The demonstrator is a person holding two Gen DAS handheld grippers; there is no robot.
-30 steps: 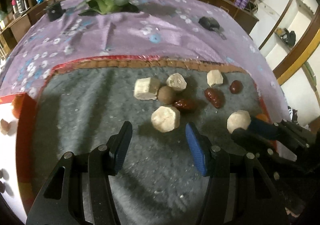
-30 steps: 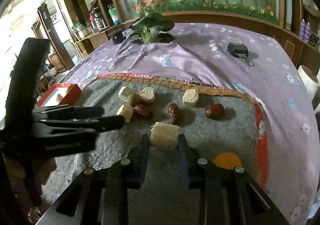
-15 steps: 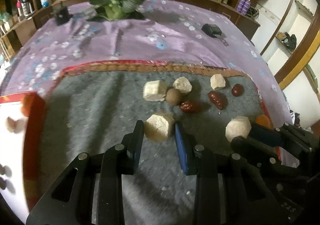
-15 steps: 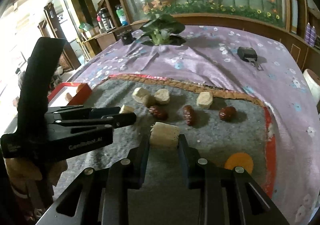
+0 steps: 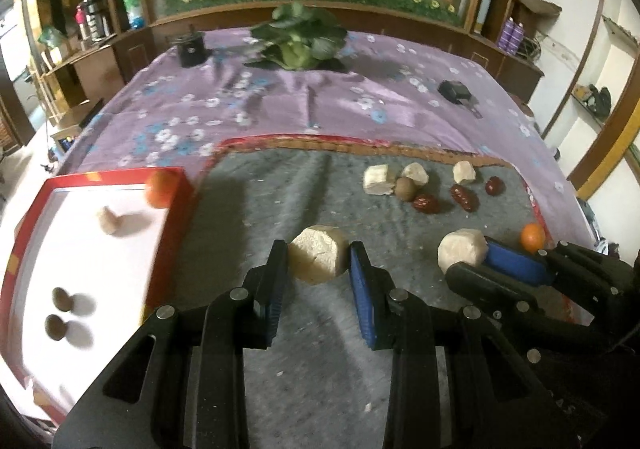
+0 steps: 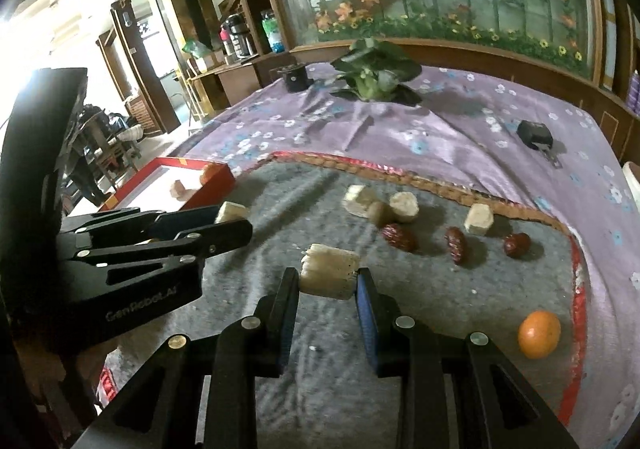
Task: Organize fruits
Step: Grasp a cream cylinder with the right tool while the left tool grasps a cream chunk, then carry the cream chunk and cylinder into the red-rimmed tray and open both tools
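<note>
My left gripper (image 5: 318, 254) is shut on a pale cream fruit chunk (image 5: 316, 265) and holds it above the grey mat (image 5: 248, 209), beside the red-rimmed white tray (image 5: 176, 209). My right gripper (image 6: 326, 279) is shut on a ribbed pale chunk (image 6: 330, 269), also lifted off the mat. The tray holds an orange (image 5: 160, 189), a pale piece (image 5: 110, 219) and two brown round fruits (image 5: 60, 297). Left on the mat are three pale chunks (image 5: 376, 179), a brown fruit (image 5: 405, 188), three red dates (image 5: 464, 197) and an orange (image 6: 538, 333).
The mat lies on a purple flowered cloth (image 5: 280, 105). At the back stand a leafy plant (image 5: 296, 41) and a small black box (image 5: 190, 47). A black object (image 5: 454, 91) lies at the far right. Wooden shelves run along the left.
The left gripper closed on the cream chunk, lifted it and swung left, bringing the tray into view. The right gripper rose and moved left with its chunk still held.
</note>
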